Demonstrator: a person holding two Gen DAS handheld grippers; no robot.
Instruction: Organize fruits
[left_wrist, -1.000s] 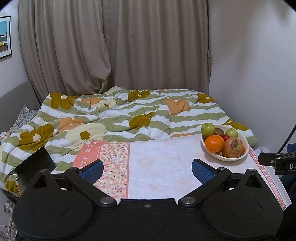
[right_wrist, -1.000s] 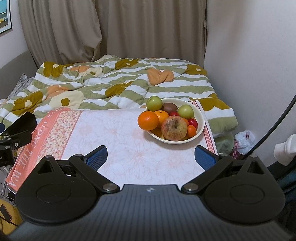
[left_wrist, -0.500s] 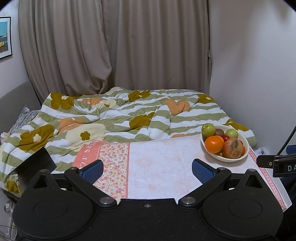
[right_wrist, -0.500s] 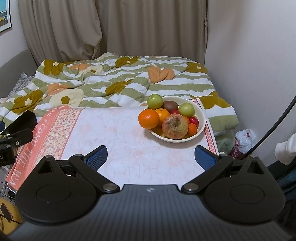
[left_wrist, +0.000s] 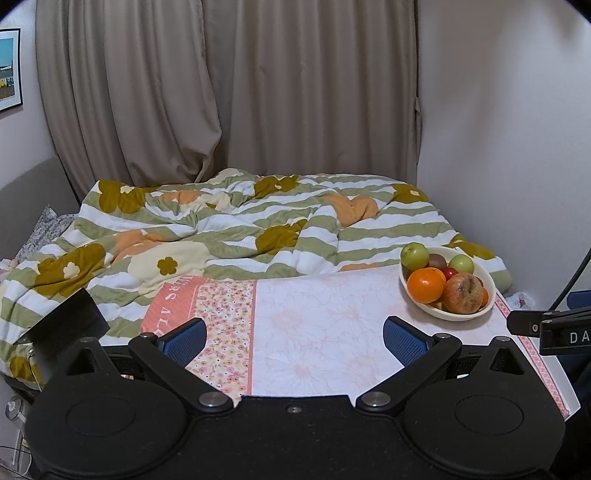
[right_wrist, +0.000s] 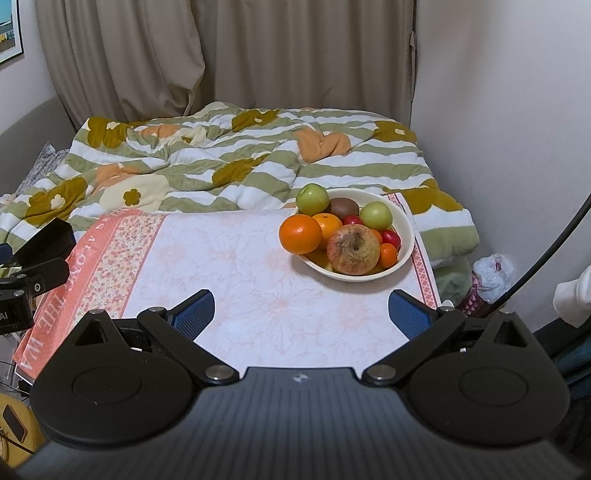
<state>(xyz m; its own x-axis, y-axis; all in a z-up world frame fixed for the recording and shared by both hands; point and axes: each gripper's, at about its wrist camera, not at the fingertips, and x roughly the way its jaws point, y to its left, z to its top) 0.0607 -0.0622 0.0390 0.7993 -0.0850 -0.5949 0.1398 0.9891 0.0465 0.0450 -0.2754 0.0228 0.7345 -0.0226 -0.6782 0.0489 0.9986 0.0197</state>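
A cream bowl (right_wrist: 404, 236) (left_wrist: 485, 278) of fruit stands at the far right of the floral-cloth table (right_wrist: 258, 280) (left_wrist: 325, 332). It holds a large orange (right_wrist: 300, 233) (left_wrist: 424, 285), a blotchy red apple (right_wrist: 352, 249) (left_wrist: 463, 293), two green apples (right_wrist: 312, 199) (right_wrist: 376, 216), a kiwi (right_wrist: 343, 206), cherry tomatoes (right_wrist: 390, 238) and more. My right gripper (right_wrist: 301, 314) is open and empty, near the table's front, short of the bowl. My left gripper (left_wrist: 293, 339) is open and empty over the table's front left.
A bed with a striped flowered quilt (left_wrist: 240, 236) lies behind the table. Curtains (left_wrist: 221, 92) hang behind it; a wall (right_wrist: 517, 129) is close on the right. A plastic bag (right_wrist: 493, 271) and a cable (right_wrist: 546, 251) are right of the table.
Both views have tilted slightly, so the bowl sits a little lower in each view. Both grippers stay open and empty.
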